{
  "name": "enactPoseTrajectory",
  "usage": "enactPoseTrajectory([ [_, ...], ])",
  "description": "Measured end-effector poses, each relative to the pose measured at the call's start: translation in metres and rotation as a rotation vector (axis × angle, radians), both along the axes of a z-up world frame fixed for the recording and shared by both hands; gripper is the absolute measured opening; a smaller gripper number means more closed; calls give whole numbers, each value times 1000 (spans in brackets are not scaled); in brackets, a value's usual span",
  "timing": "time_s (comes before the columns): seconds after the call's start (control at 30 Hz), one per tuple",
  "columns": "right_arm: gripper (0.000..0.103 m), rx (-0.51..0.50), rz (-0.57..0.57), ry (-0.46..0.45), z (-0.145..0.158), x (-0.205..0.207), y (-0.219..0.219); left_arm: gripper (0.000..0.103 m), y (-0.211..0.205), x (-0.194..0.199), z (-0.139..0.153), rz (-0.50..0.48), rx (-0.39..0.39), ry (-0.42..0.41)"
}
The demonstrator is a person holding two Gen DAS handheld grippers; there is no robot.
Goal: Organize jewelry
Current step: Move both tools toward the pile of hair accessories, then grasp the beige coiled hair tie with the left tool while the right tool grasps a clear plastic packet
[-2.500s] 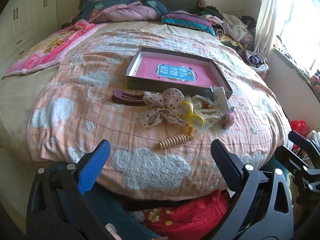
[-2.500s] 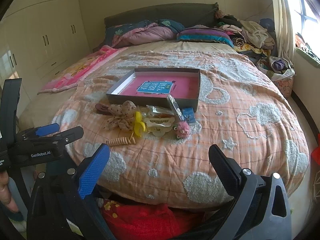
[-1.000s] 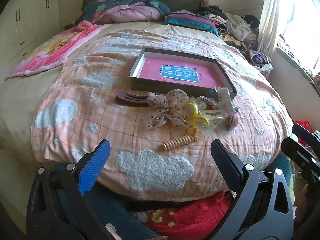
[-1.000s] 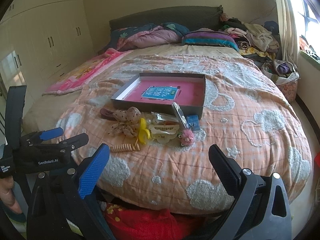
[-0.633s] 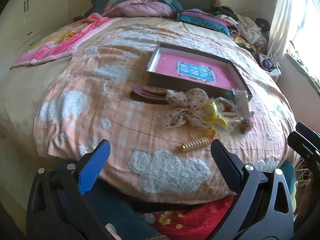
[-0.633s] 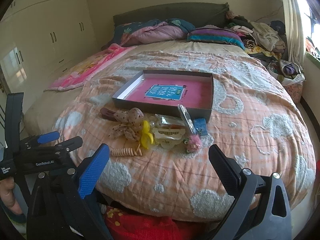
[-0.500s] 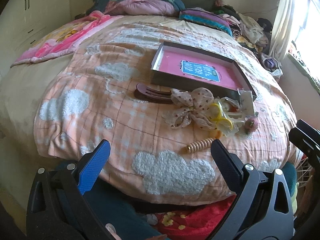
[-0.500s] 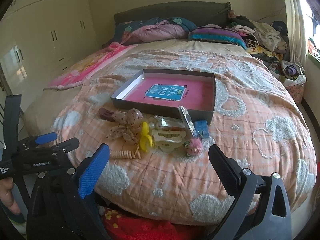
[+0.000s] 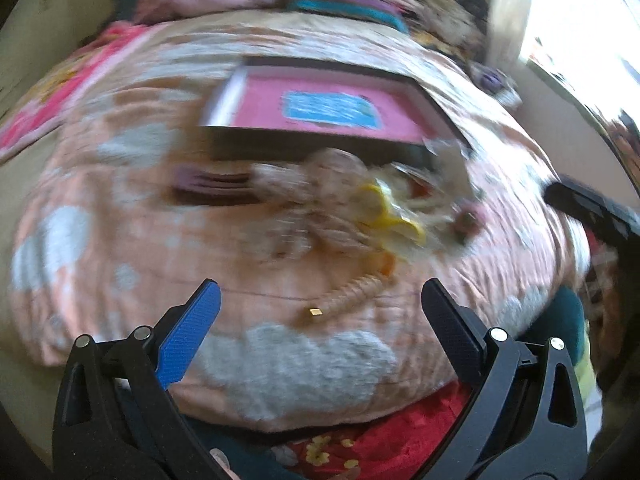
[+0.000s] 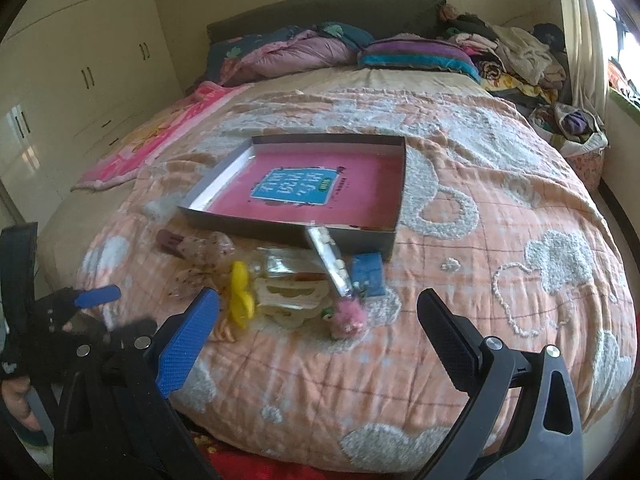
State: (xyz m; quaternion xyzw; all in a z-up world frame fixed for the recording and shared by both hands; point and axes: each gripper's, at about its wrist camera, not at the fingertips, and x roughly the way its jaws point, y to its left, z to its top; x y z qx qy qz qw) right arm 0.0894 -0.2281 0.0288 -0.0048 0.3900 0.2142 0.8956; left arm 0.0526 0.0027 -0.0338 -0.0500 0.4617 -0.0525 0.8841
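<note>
Jewelry and hair accessories lie in a loose cluster on the peach quilt [image 10: 500, 240], just in front of the near wall of the shallow grey box [image 10: 396, 184]. Cluster contents: a dotted fabric bow [image 10: 204, 252], a yellow plastic clip [image 10: 241, 294], a cream claw clip [image 10: 288, 300], a fuzzy pink pompom piece [image 10: 347, 319], a small blue card [image 10: 368, 274], a clear strip of small white beads [image 10: 330, 260] leaning on the box wall, a dark maroon comb [image 10: 170, 240], and a beige spiral coil tie [image 9: 356, 290] nearest the bed edge. Box interior is pink with a blue label [image 10: 296, 188]; its white characters are not legible. Quilt surface is checked, with raised white tufted clouds and rings. Left gripper [image 9: 320, 304] is spread wide and empty, above the coil tie; that view is motion-blurred. Right gripper [image 10: 318, 312] is also spread wide and empty, framing the clips and pompom. Finger pads [image 10: 186, 344] are blue and textured on one side, black on the other. Pillows [image 10: 304, 52] and folded clothes [image 10: 520, 56] sit at the headboard; cream wardrobes [image 10: 80, 60] stand at the left.
</note>
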Motion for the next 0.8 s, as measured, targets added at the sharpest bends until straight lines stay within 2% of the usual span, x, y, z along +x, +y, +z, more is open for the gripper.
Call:
enactPoseTrajectory([
  [0.23, 99, -51, 36, 27, -14, 24, 4, 94, -22, 19, -24, -143, 41, 51],
  [0.37, 98, -67, 55, 35, -21, 38, 11, 94, -27, 22, -29, -198, 63, 40],
  [0.4, 91, -70, 58, 36, -22, 41, 13, 92, -29, 23, -31, -210, 73, 38],
  [0.43, 82, -73, 66, 45, -24, 45, 16, 88, -30, 25, -33, -216, 84, 39],
  [0.5, 75, -71, 82, 64, -28, 53, 22, 71, -33, 27, -38, -233, 95, 50],
  [0.63, 56, -79, 93, 91, -37, 67, 30, 53, -39, 27, -47, -265, 112, 63],
  [0.67, 54, -83, 96, 97, -39, 69, 33, 45, -40, 27, -49, -270, 113, 65],
  [0.8, 39, -85, 102, 118, -47, 79, 40, 29, -42, 28, -54, -265, 123, 67],
])
